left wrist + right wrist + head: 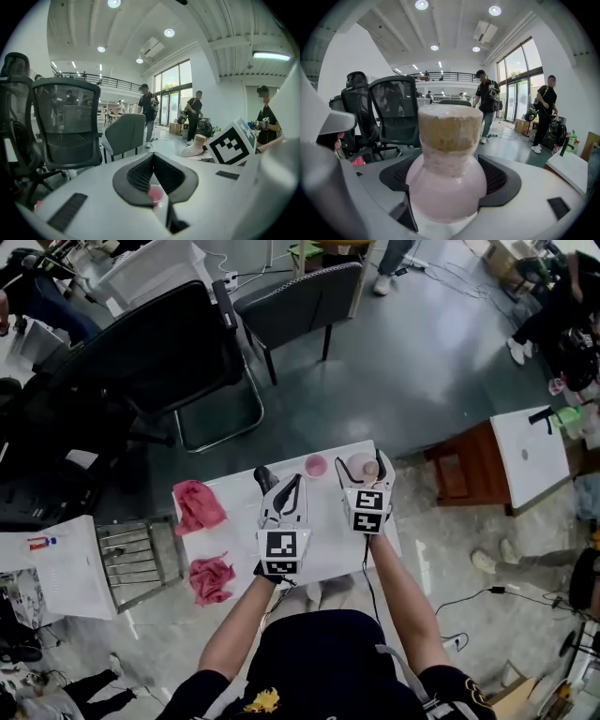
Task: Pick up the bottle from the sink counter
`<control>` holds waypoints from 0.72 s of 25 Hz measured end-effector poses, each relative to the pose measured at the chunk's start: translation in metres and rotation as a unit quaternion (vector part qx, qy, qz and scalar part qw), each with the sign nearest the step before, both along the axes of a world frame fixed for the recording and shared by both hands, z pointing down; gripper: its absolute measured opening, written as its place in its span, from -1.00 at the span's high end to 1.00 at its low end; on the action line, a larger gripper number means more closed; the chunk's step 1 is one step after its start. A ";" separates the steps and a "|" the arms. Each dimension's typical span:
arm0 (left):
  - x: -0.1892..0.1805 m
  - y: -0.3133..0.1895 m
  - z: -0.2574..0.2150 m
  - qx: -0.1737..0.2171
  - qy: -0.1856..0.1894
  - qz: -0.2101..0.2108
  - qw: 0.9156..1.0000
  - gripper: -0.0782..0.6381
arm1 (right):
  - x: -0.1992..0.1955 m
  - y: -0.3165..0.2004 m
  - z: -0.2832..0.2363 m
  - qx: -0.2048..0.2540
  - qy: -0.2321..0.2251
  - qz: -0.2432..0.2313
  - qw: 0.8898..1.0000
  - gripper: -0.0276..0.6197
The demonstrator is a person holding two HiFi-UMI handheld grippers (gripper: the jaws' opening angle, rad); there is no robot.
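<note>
Pink cup (316, 465) close left of bottle (361, 468)

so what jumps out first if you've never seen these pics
A pale pink bottle with a tan cap fills the right gripper view, gripped between the right gripper's jaws at the white table's far right corner. Two pink cloths lie on the table's left side, and a small pink cup stands just beyond the shut left gripper.

Right gripper view: bottle (449, 164) underside out of sight, low between the jaws. Head view: bottle largely covered by right gripper (364, 470). Left gripper view: pink cup (155, 193) partly hidden behind left gripper (152, 159) jaws; contents indeterminate.
</note>
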State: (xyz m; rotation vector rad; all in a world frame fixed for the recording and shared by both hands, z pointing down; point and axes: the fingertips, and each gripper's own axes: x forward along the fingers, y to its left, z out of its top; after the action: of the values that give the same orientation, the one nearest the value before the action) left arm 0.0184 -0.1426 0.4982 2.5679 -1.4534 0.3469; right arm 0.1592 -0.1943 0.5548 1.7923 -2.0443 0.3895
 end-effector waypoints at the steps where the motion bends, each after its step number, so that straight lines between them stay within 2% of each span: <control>1: -0.003 -0.001 -0.003 0.002 0.001 -0.002 1.000 0.73 | -0.003 0.000 -0.004 0.002 -0.001 -0.002 1.000 -0.41; 18: -0.047 0.004 -0.040 0.025 0.002 -0.037 0.999 0.73 | -0.040 0.011 -0.070 0.036 -0.007 -0.041 0.998 -0.41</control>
State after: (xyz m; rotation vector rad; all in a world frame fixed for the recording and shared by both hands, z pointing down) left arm -0.0289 -0.1384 0.4580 2.5435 -1.5704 0.2974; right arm 0.1192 -0.1832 0.4844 1.7443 -2.1593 0.3100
